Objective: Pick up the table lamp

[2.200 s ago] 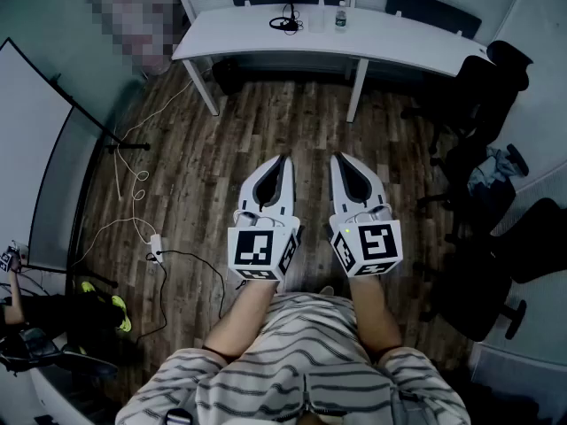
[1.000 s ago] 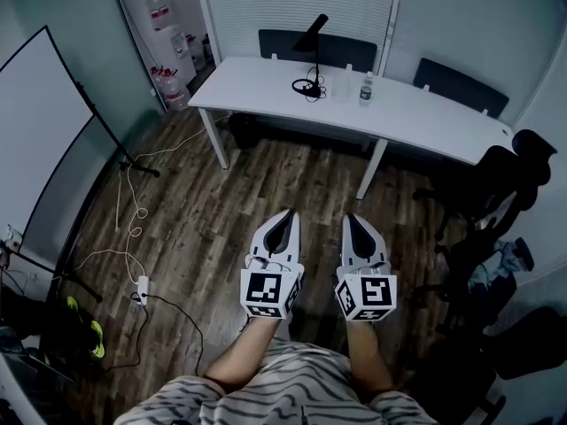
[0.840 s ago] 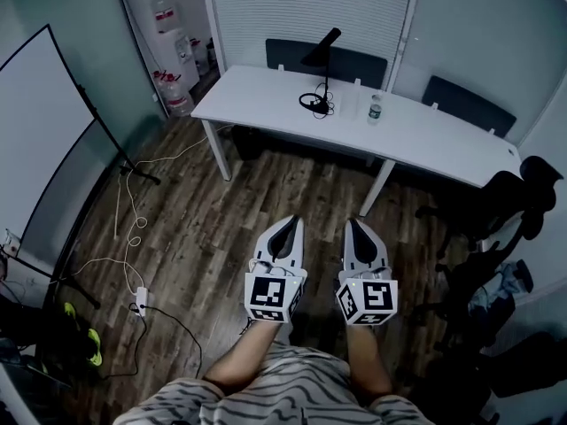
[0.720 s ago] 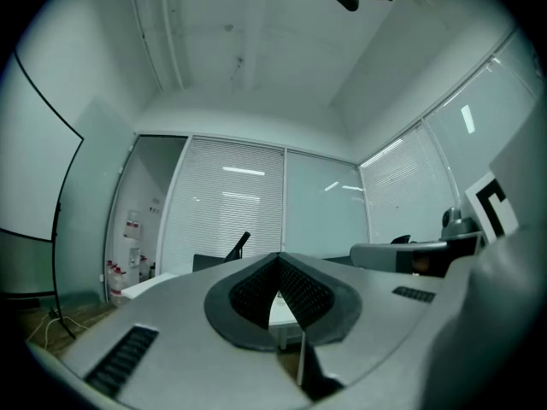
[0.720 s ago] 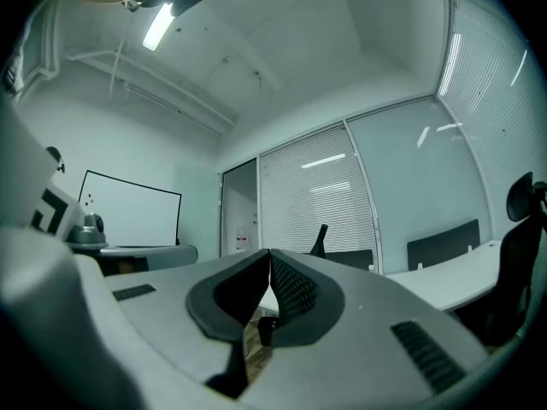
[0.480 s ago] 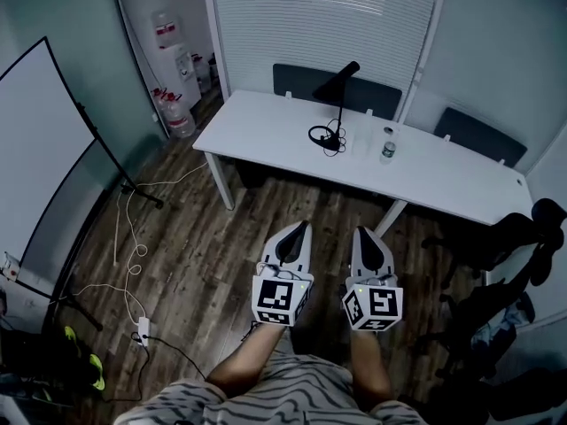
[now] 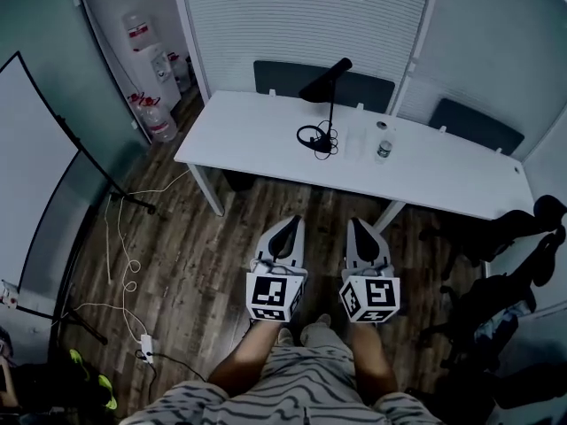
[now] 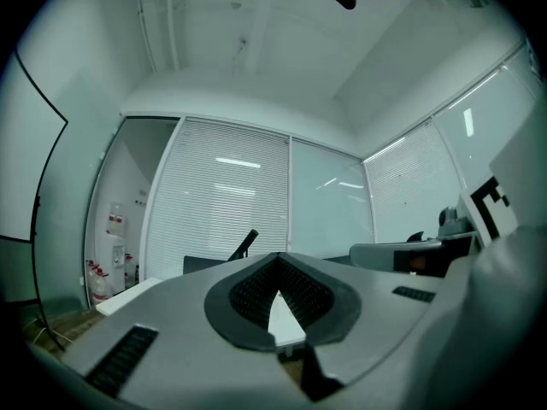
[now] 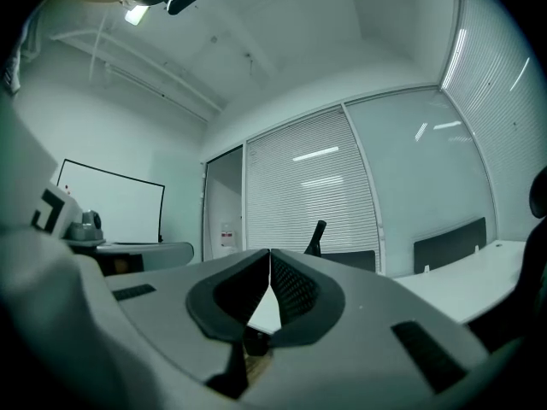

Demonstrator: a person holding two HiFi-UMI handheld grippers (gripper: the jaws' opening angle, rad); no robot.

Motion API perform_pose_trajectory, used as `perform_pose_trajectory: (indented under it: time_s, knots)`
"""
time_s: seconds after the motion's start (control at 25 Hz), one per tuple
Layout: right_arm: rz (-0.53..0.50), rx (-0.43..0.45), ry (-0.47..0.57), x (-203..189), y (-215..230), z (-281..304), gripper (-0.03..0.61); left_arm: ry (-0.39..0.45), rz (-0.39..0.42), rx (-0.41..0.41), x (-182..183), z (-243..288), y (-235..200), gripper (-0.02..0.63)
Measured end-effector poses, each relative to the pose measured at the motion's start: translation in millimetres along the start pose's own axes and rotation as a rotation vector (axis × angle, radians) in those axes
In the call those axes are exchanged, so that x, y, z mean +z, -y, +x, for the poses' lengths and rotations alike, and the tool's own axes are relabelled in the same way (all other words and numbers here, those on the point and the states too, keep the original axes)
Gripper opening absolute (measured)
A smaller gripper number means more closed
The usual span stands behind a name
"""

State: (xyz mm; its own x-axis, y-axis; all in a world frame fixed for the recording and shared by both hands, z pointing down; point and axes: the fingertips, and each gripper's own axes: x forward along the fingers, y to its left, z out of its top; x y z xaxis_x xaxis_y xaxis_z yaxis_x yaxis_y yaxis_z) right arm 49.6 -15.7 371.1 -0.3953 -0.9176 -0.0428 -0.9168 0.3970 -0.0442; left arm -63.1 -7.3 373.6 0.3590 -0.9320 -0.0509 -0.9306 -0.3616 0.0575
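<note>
**Table lamp across the room, both grippers empty**

Lamp and table sit in the upper centre of the head view. The lamp stands near the table's far edge, with a loop of cord lying at its foot and a small bottle near it on the right. The left gripper and right gripper hang side by side in the lower centre, over the wooden floor and well apart from the table. In each gripper view the jaws meet at their tips with nothing between them, and the lamp shows only as a small dark shape beyond.

The lamp looks light but top-heavy, with a thin upright stem, a slanted dark shade at the top and a small base that is hard to tell from the cord. The stem is probably stiff, smooth metal, so it may slide or turn between the pads. The best hold is likely low on the stem, just above the base, gripped square across. The shade may pivot, so it is a poor place to grab. The loose cord could drag or catch on the bottle when the lamp lifts. The jaws must open before any of this.
</note>
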Motion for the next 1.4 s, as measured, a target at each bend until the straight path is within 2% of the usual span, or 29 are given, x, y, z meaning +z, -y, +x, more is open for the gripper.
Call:
perform_pose_trajectory:
  time_s: [0.48, 1.0, 1.4]
  knots:
    - [0.004, 0.010, 0.025, -13, 68, 124, 0.012, -0.001, 0.034, -0.002, -16, 133, -34, 0.006]
    - [0.015, 0.039, -0.020, -36, 146, 253, 0.012, -0.016, 0.013, 0.009, -32, 282, -66, 0.006]
    - [0.020, 0.057, -0.050, -39, 175, 318, 0.012, -0.041, 0.007, 0.034, -31, 342, -88, 0.006]
